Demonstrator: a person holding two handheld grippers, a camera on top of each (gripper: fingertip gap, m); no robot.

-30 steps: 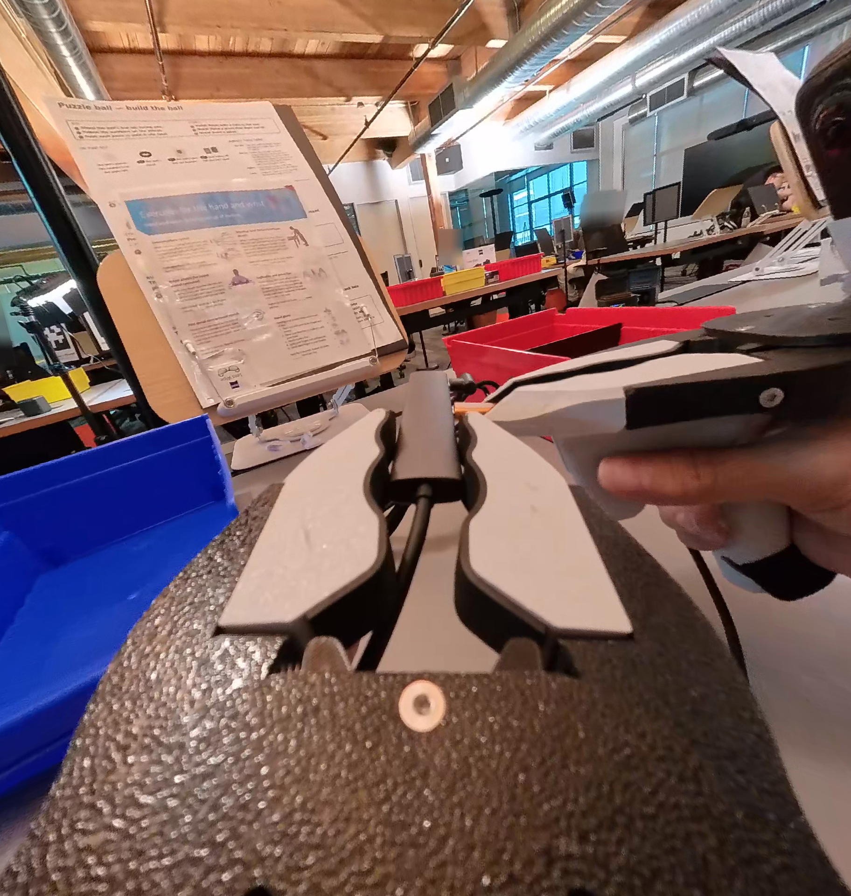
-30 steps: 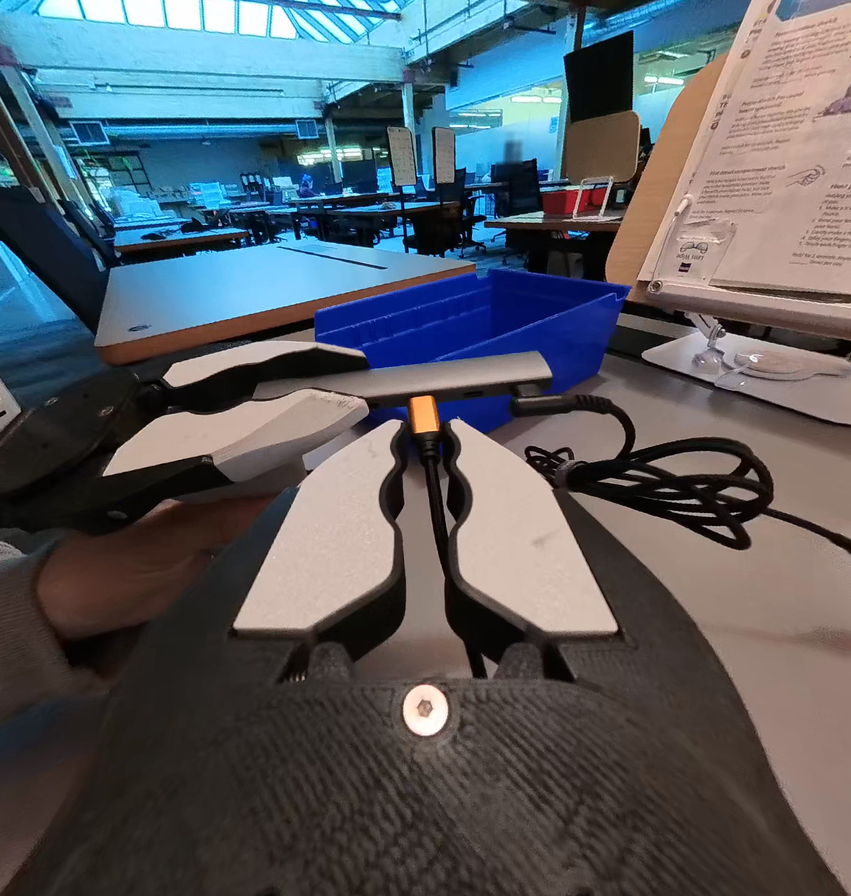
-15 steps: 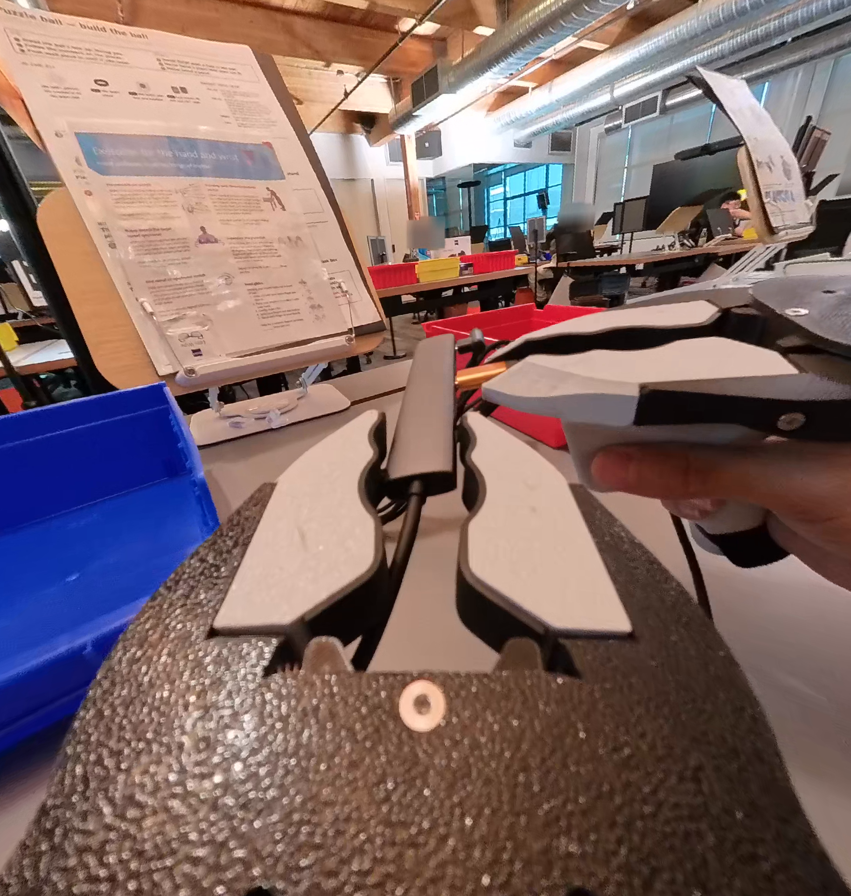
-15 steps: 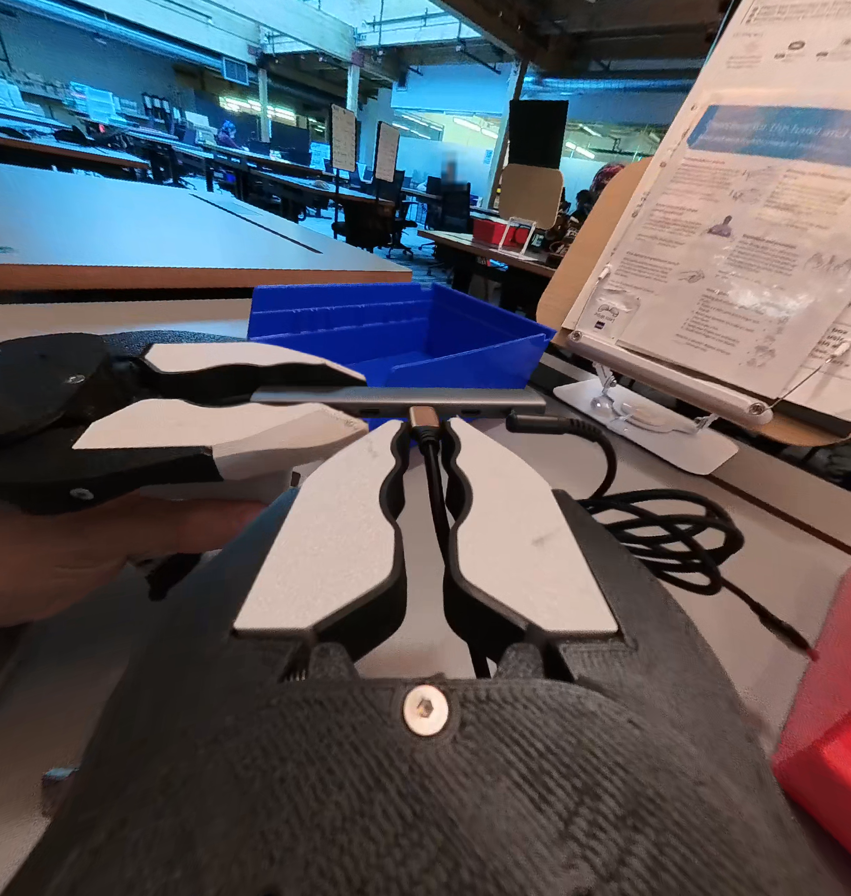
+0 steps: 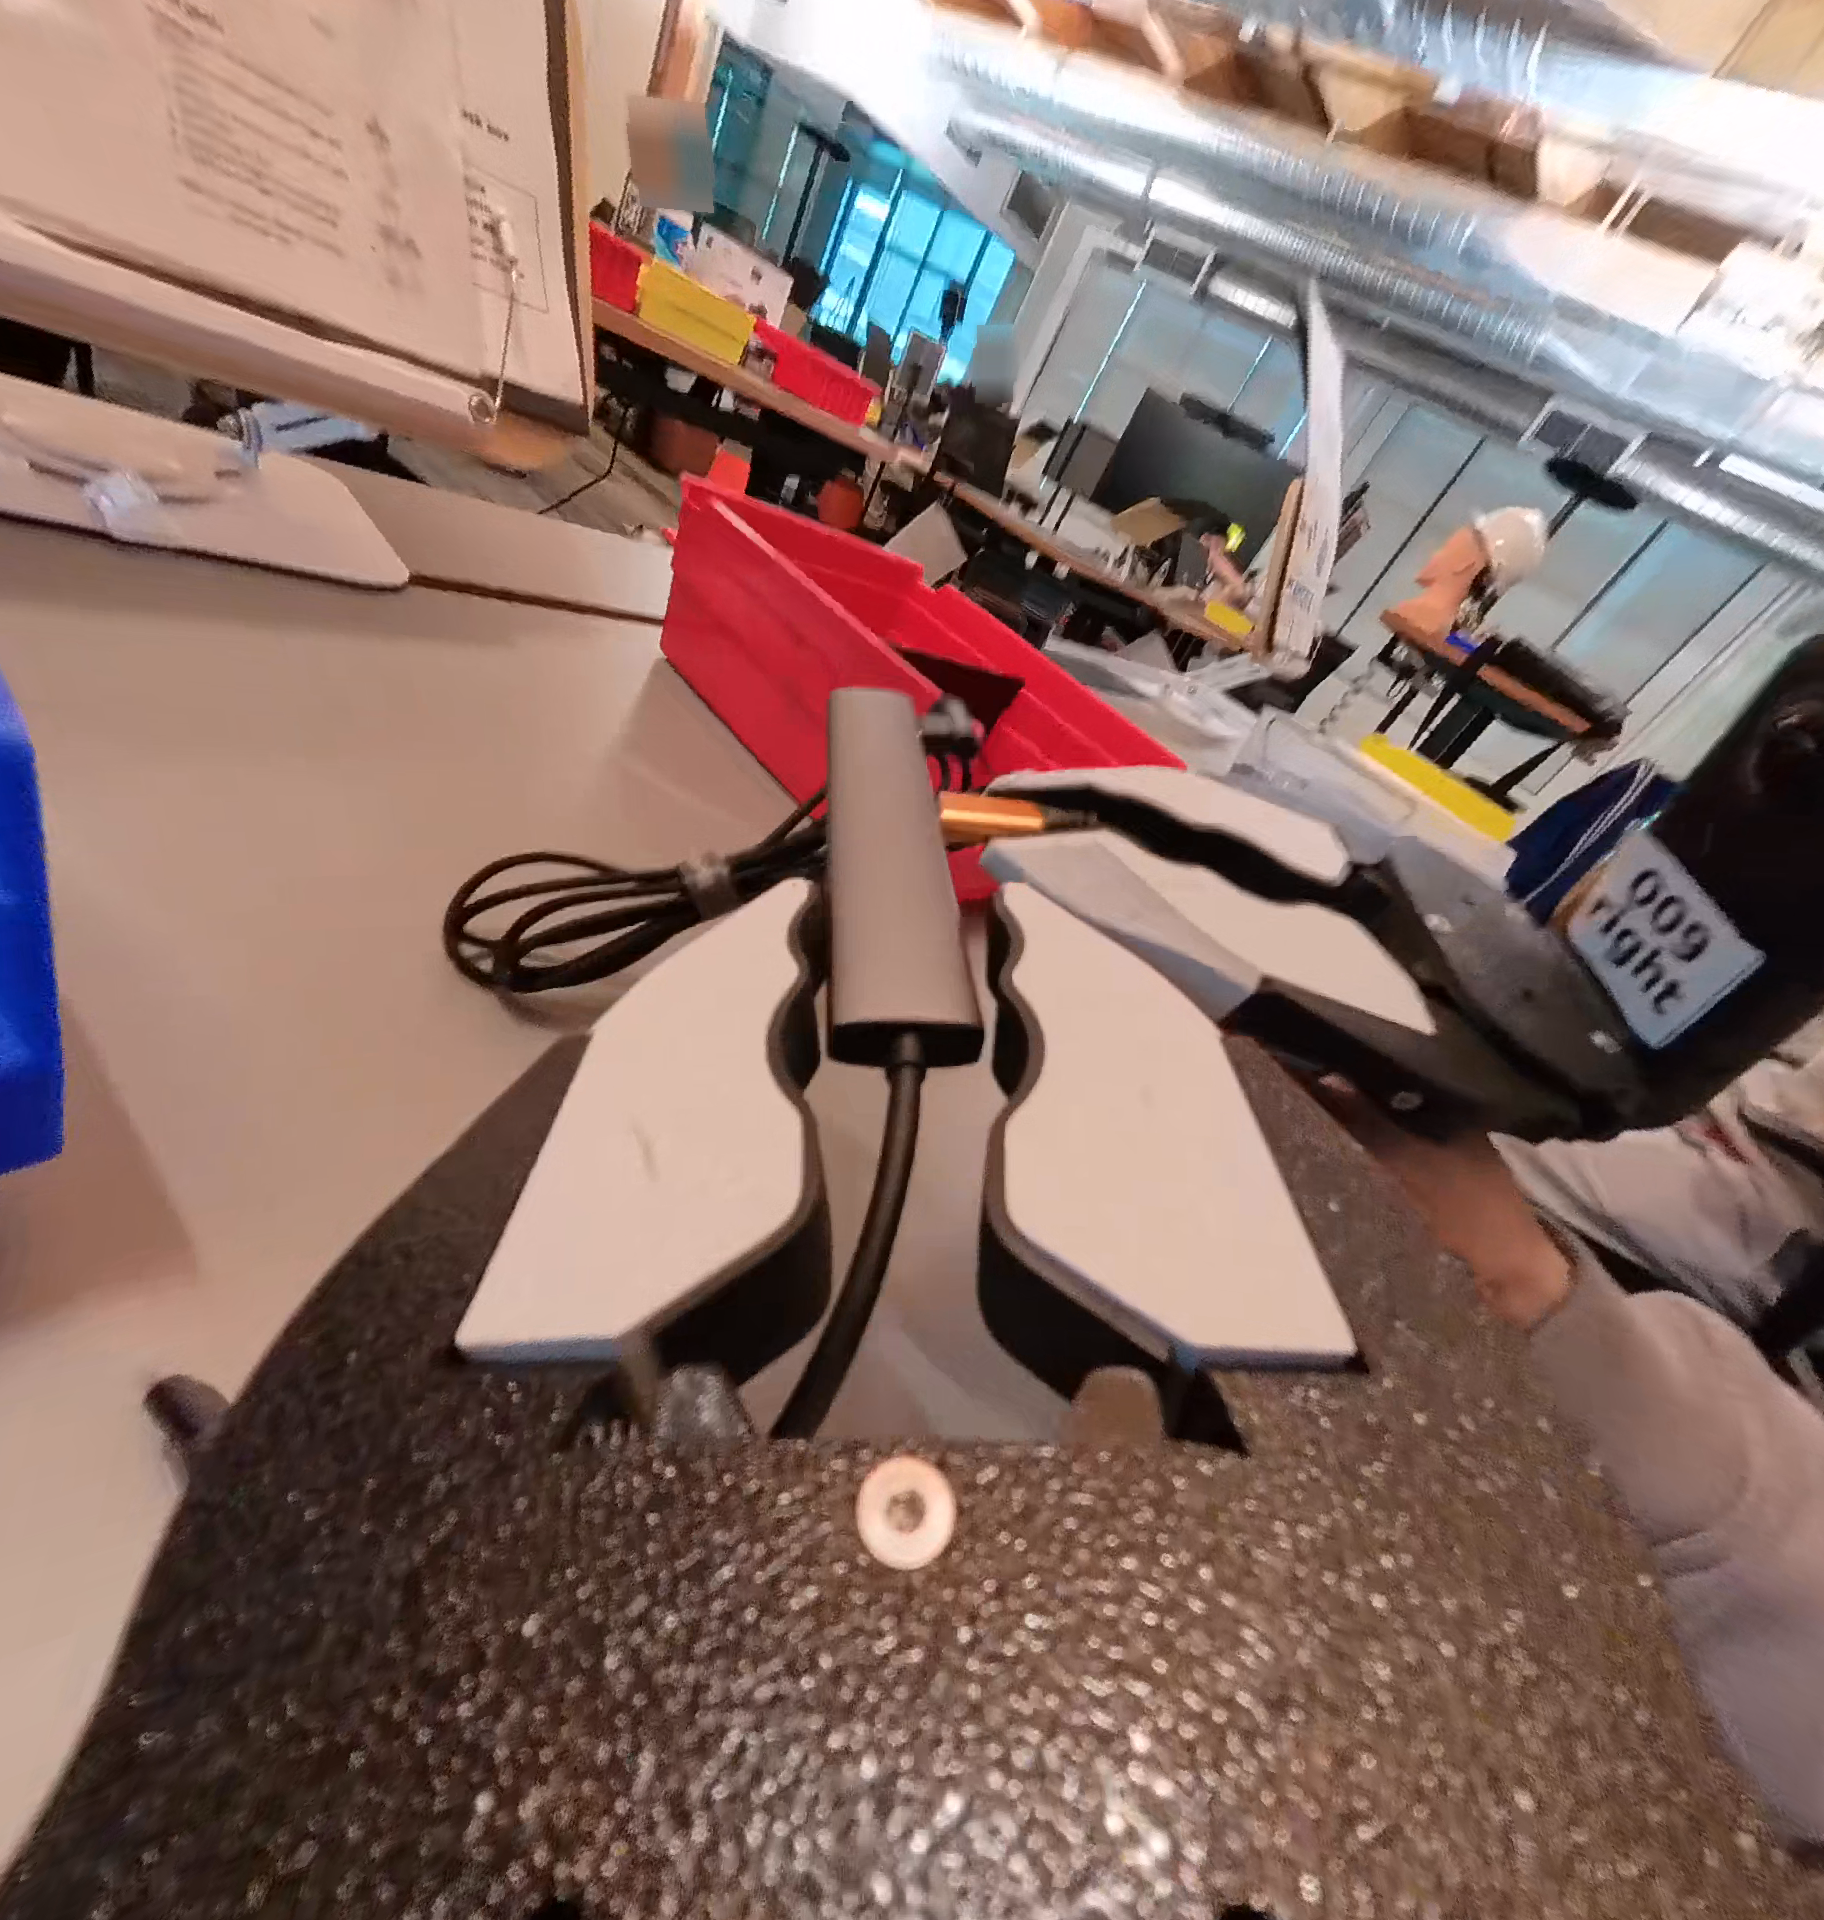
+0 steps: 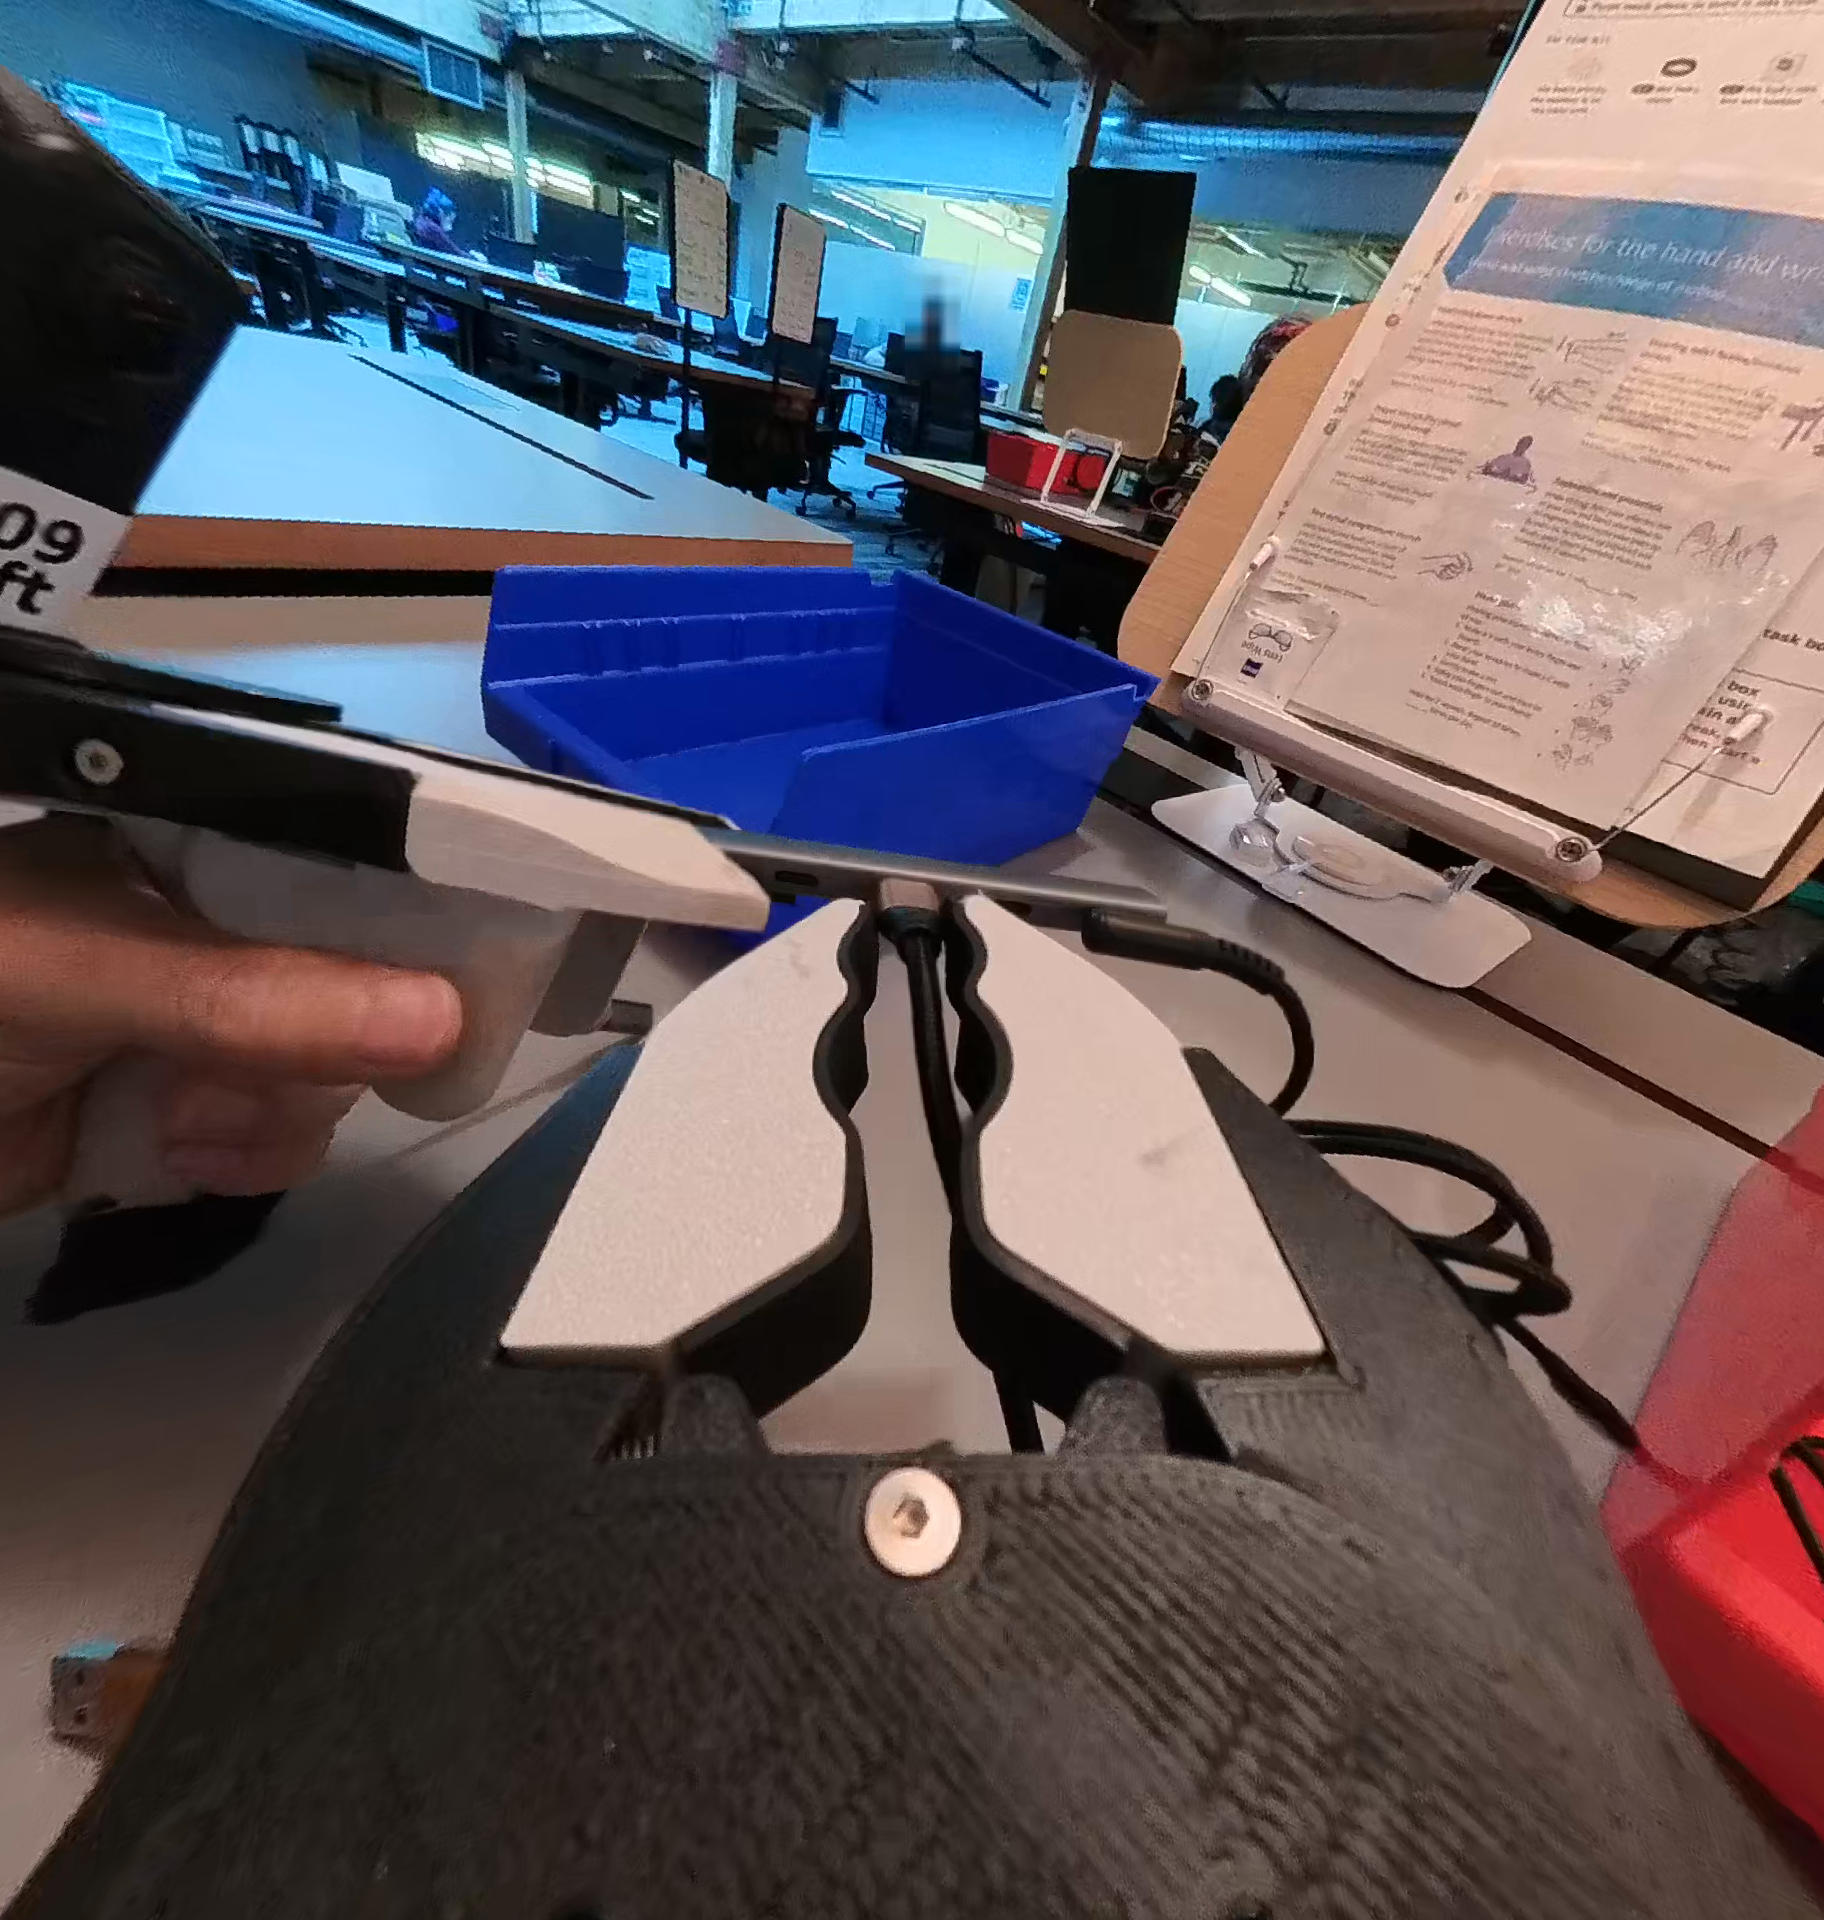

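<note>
My left gripper (image 5: 897, 914) is shut on the near end of a slim grey hub (image 5: 880, 831), which points forward above the table; the hub's own black cord runs back between the fingers. My right gripper (image 6: 910, 914) is shut on a black cable just behind its metal plug (image 6: 903, 891), which sits against the long side of the hub (image 6: 1043, 885). In the left wrist view the right gripper (image 5: 1001, 826) comes in from the right with the orange plug (image 5: 975, 828). In the right wrist view the left gripper (image 6: 731, 862) comes in from the left. A coiled black cable (image 5: 575, 914) lies on the table and runs to the hub's far end.
A red bin (image 5: 783, 623) stands beyond the hub; its corner shows at the right of the right wrist view (image 6: 1760, 1558). A blue bin (image 6: 939, 769) stands on the table behind the hub. A document stand (image 6: 1510, 582) with a printed sheet stands at the back. Only a small space, under 4 cm, lies between the two pairs of fingers.
Both grippers have swung to the right together, toward the red bin, keeping hold of the hub and the plug. The blue bin has slid to the left edge of the left wrist view.
</note>
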